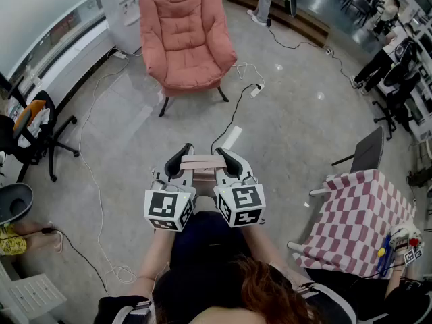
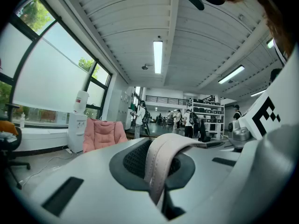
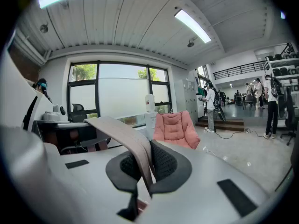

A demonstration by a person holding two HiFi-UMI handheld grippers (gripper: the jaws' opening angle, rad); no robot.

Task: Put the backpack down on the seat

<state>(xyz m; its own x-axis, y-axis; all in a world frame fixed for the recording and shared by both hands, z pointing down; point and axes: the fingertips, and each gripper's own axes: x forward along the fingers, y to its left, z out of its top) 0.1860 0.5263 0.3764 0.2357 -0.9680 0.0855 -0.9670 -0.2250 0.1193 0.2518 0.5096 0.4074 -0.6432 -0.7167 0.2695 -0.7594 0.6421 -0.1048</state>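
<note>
Seen from above, a person holds two grippers side by side. The left gripper and right gripper are each clamped shut on the backpack's pale pink strap, which spans between them, probably to share the load and keep the bag level. A dark mass below may be the backpack's body, but that is unclear. The pink armchair, the likely seat, stands well ahead across the floor. No brand or lettering is legible, only square markers on the grippers' cubes.
</note>
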